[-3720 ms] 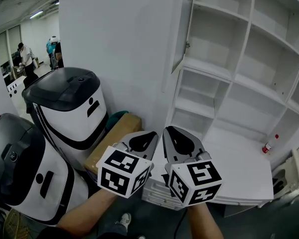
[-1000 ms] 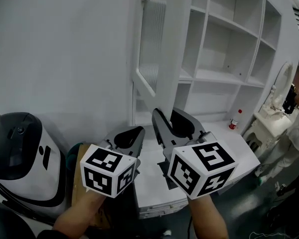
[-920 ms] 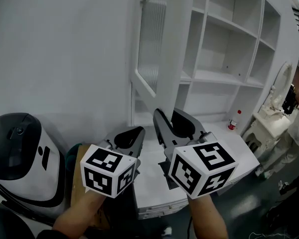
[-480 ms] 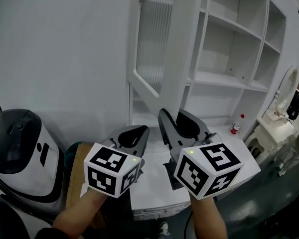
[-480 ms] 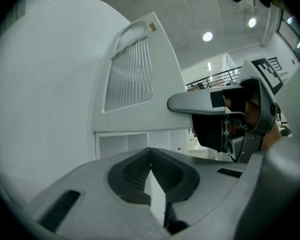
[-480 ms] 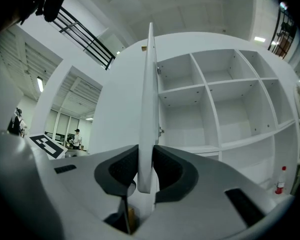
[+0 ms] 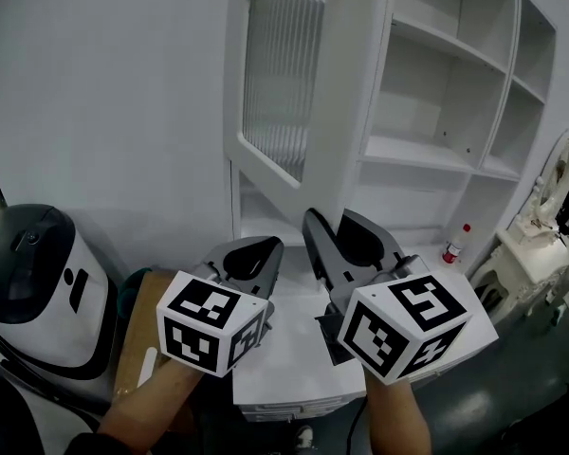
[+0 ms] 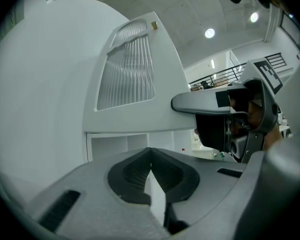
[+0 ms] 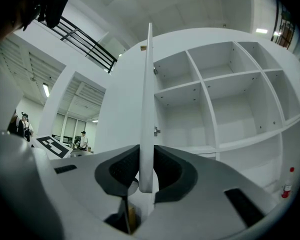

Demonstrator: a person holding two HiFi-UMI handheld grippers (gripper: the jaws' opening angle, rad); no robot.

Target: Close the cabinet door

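Observation:
The white cabinet door (image 7: 277, 88), with a ribbed glass panel, stands partly swung out from the wall, to the left of the open shelves (image 7: 436, 150). My right gripper (image 7: 328, 218) is at the door's lower edge. In the right gripper view the door (image 9: 147, 99) shows edge-on between the jaws; they have just been closing and both pads press on it. My left gripper (image 7: 264, 246) hovers beside it on the left, shut and empty; its tips (image 8: 151, 153) meet below the door face (image 8: 135, 79).
A white counter (image 7: 284, 368) runs below the shelves with a red-capped bottle (image 7: 452, 247) on it. A black-and-white machine (image 7: 33, 282) and a cardboard box (image 7: 133, 344) stand at the left by the wall. A white dresser (image 7: 541, 245) is at the right.
The door has swung further out from the wall and shows more of its glass face. Both grippers have moved along with it, side by side.

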